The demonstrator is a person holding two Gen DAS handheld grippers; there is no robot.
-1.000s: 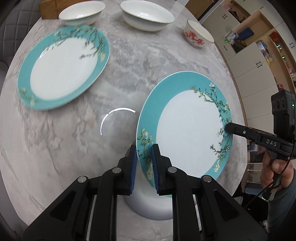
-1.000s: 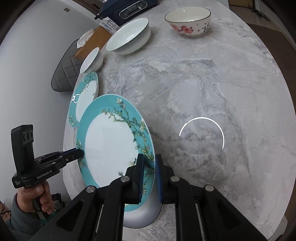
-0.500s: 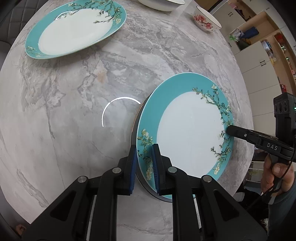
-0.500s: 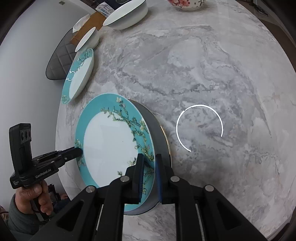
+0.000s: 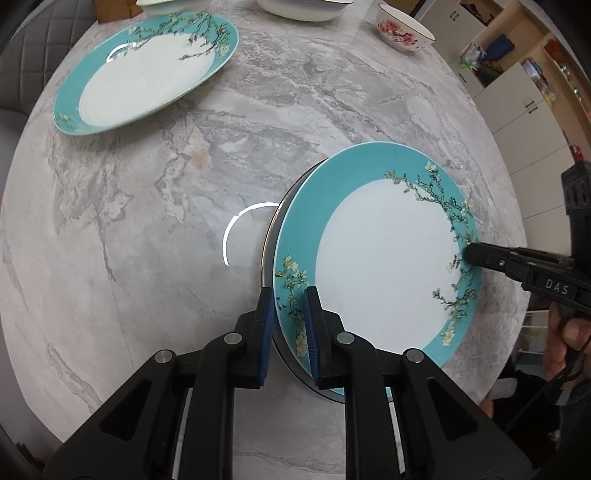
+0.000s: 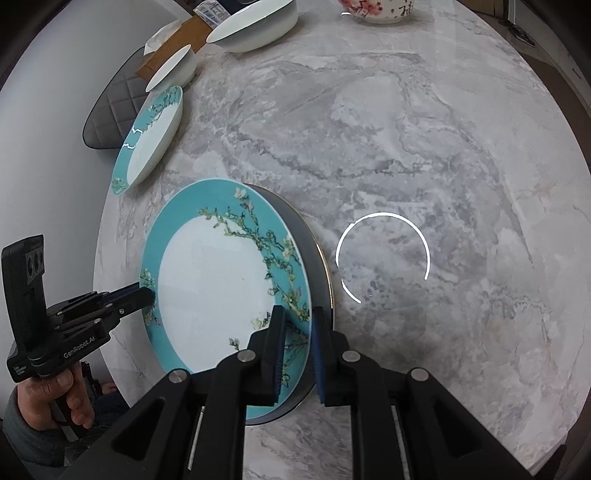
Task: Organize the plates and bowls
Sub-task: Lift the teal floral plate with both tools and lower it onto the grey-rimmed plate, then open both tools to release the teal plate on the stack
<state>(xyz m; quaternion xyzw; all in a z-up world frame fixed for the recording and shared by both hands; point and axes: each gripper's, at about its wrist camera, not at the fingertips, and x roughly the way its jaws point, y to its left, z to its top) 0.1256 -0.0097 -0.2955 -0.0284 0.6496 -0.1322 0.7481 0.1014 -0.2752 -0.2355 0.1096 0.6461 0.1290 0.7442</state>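
Two grippers hold one teal-rimmed blossom plate from opposite edges: the left gripper has its blue-padded fingers clamped on the near rim, and the right gripper is clamped the same way on the other side. This plate sits above a dark plate with a thin gold edge on the grey marble table; whether the two plates touch I cannot tell. In the right wrist view the dark plate shows only as a crescent past the teal rim.

Well apart, towards the far left edge of the table, a second teal blossom plate lies flat. Beyond it stand a small white bowl and a larger white bowl, both beside a brown cardboard box. A white bowl with red flowers sits alone at the far right. A grey quilted chair back rises behind the table's left edge, and open shelving with cupboards fills the right background. Nothing lies between the held plate and the other teal plate but bare marble
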